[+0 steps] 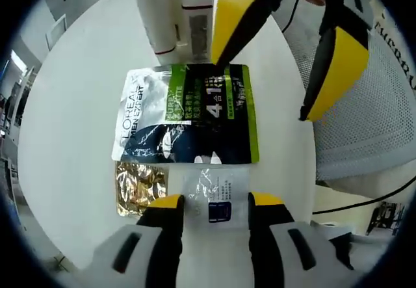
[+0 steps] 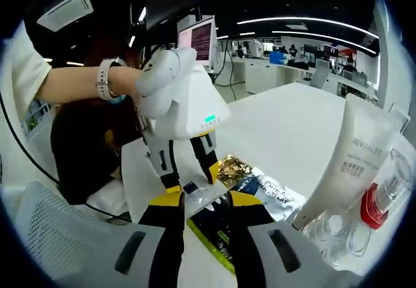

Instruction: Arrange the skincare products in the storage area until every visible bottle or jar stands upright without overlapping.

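Three flat sachets lie on the white table: a large L'Oréal pouch, a gold sachet and a clear sachet, all probably light, limp and slippery, best pinched at an edge. One white tube stands upright beside a clear container. The left gripper is spread around the clear sachet; the right gripper hovers parted over the pouch.

I'm getting bright, even overhead office light, glare off the white table, heavy fisheye warping at edges.
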Demonstrator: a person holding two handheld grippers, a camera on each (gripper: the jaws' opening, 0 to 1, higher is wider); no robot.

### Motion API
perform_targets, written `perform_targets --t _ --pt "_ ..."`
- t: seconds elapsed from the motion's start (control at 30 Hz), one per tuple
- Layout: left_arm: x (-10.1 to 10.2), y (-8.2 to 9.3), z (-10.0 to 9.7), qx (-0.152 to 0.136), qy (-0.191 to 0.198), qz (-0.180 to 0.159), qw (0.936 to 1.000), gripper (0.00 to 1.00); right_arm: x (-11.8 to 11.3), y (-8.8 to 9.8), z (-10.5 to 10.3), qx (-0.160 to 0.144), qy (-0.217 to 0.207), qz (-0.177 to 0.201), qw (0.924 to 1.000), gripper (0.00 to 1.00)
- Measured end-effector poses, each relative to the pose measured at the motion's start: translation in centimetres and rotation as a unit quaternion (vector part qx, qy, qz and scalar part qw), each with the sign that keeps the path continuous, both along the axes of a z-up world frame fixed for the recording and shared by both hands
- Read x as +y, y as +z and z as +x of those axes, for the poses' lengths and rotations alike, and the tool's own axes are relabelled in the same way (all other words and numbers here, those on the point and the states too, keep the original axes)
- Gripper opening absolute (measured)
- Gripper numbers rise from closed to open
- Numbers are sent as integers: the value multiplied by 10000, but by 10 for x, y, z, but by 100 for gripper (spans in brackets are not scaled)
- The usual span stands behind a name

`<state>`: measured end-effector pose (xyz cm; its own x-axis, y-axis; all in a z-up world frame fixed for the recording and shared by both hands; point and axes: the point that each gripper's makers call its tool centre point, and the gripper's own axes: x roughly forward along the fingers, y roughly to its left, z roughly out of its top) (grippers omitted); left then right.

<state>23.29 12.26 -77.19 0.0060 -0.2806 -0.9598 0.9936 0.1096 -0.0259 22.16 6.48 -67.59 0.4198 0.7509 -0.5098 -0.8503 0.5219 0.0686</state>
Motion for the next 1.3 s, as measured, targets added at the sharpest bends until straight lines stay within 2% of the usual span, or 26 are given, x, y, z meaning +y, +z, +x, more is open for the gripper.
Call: perform_targets --t 0.27,0.43,0.67,0.97,1.3 --pt "0 0 0 -133 -45 56 9999 39 -24 14 -5 -78 -147 -19 9999 27" --pt "1 -1 2 -250 -76 56 9996 39 -43 17 -9 -118 -193 -217 9995 28" --pt "1 -1 1 -291 -56 74 9995 39 -59 28 -17 -91 -226 -252 9994 30" --pt "1 0 2 -343 24 52 9994 39 -86 39 -19 -168 -530 -303 9980 32" --pt "3 3 1 -573 149 10 9982 41 -116 42 -14 -173 -900 -397 9950 41"
